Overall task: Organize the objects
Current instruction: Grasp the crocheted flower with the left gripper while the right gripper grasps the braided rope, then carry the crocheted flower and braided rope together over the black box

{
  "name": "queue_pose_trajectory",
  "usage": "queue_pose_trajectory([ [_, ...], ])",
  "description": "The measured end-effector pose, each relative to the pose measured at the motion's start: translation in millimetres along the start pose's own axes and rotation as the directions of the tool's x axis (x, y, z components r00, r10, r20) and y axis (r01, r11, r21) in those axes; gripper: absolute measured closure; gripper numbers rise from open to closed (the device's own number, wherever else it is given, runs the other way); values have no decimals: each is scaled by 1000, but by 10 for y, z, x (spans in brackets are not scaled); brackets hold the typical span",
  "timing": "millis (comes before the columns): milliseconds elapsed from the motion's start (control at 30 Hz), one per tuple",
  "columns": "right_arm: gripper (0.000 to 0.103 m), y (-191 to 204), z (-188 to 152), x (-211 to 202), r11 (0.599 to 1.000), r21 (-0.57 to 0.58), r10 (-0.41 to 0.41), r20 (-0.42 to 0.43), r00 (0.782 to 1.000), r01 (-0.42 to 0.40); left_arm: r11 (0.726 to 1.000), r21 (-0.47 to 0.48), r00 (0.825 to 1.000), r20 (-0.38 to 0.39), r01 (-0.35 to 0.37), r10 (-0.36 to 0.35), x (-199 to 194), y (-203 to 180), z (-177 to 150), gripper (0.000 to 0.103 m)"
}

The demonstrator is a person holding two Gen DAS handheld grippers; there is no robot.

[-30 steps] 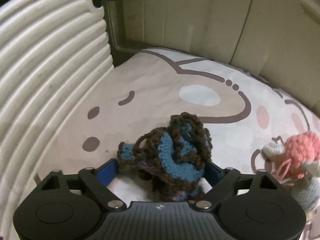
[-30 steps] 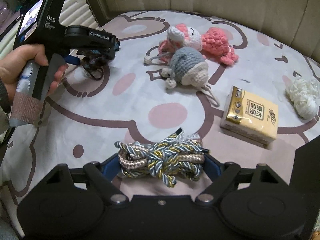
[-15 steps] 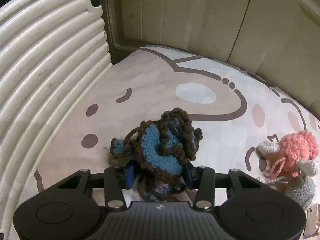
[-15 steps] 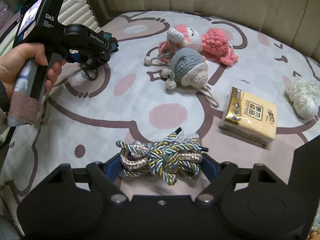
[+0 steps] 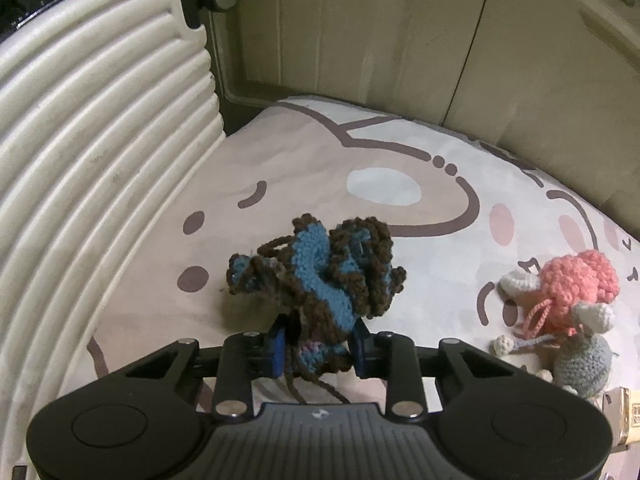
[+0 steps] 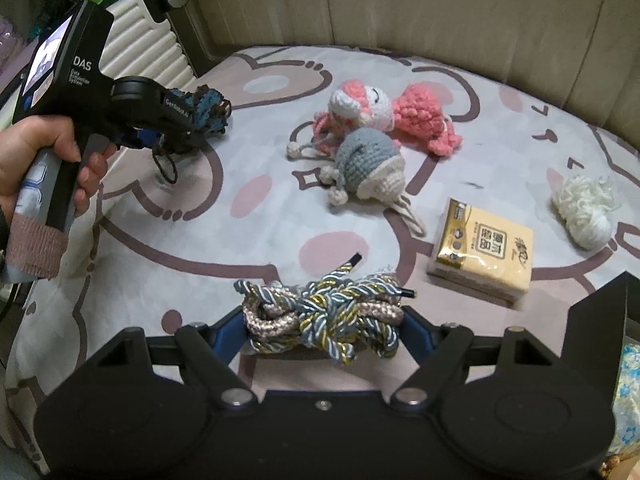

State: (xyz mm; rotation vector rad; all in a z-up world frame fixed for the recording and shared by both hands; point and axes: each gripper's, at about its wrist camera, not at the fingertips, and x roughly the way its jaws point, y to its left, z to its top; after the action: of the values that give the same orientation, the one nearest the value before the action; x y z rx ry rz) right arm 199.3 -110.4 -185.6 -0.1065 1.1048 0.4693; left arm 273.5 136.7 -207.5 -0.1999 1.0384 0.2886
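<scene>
My left gripper (image 5: 320,350) is shut on a blue and brown crochet piece (image 5: 324,276) and holds it above the printed bedsheet (image 5: 320,176). From the right wrist view the left gripper (image 6: 160,120) is at the far left with the crochet piece (image 6: 204,110) lifted. My right gripper (image 6: 324,332) has its jaws wide apart around a bundle of braided cords (image 6: 324,312) in blue, gold and pink; whether they press on it I cannot tell.
A pink and white crochet doll (image 6: 360,106), a pink crochet piece (image 6: 424,116) and a grey crochet hat (image 6: 368,164) lie mid-bed. A yellow tissue pack (image 6: 484,250) and white yarn (image 6: 584,210) lie right. A ribbed white panel (image 5: 80,160) stands left.
My left gripper has shut on the blue and brown crochet piece and lifted it off the sheet. My right gripper and the cord bundle have stayed in place.
</scene>
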Motion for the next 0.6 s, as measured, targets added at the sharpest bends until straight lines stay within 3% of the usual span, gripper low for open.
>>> queue_pose_trajectory([
  [600, 25, 62, 103, -397, 999, 13, -40, 125, 991, 38, 996, 71, 994, 87, 60, -66, -551, -30, -31, 74],
])
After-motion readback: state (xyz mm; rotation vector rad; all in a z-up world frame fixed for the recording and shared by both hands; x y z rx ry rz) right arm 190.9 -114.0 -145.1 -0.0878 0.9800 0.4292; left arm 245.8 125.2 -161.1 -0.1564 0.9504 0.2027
